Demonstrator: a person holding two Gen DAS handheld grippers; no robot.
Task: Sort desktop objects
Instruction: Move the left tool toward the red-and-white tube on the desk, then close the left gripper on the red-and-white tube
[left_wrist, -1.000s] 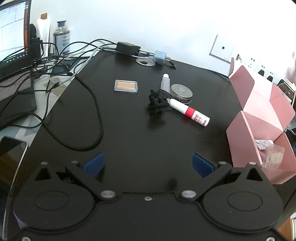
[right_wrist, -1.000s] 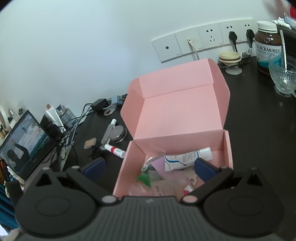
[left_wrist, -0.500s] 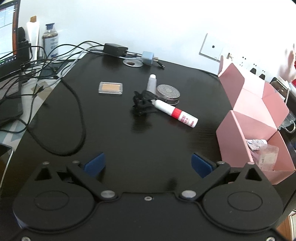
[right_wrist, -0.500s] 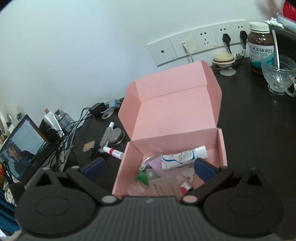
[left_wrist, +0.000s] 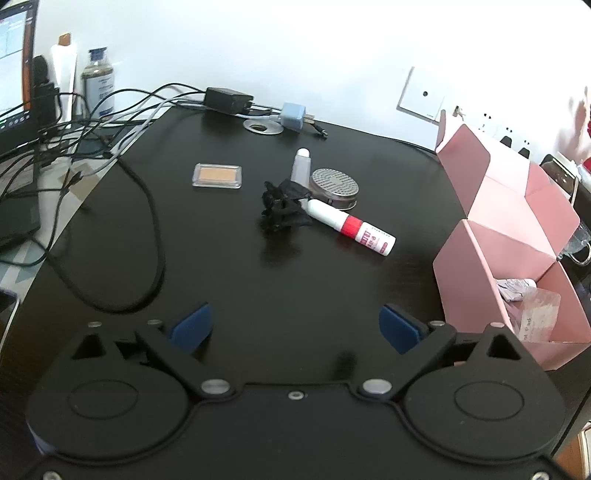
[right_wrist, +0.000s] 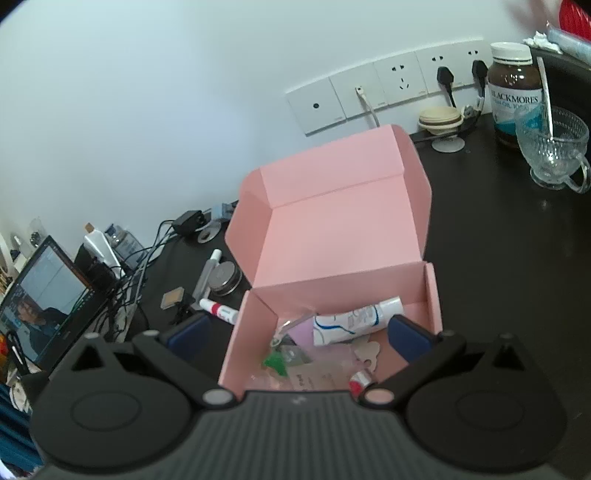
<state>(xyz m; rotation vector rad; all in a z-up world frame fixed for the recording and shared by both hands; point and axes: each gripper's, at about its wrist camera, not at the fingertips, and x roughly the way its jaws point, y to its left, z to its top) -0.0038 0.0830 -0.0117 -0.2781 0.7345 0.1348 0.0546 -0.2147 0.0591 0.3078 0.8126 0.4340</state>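
Our left gripper hangs over the near part of the dark desk; its jaws stand wide and are closing a little, with nothing between them. Ahead of it, at mid-desk, lies a cluster of loose things: a black clip, a white tube with a red band touching the clip, a round tin just behind the tube, and a grey stick lying beside the tin. A flat compact sits apart to the left of them. A black cable loops across the left side of the desk, and a blue plug lies at the far edge by the wall.

Our right gripper hovers over the near end of the open pink box, released and empty, one finger outside the left wall and the other above the inside. The box stands to the right of the cluster, its lid tipped up at the far side. Inside lie a white-and-blue tube, a green piece and some clear packets. To the far right stand a brown jar and a glass cup.
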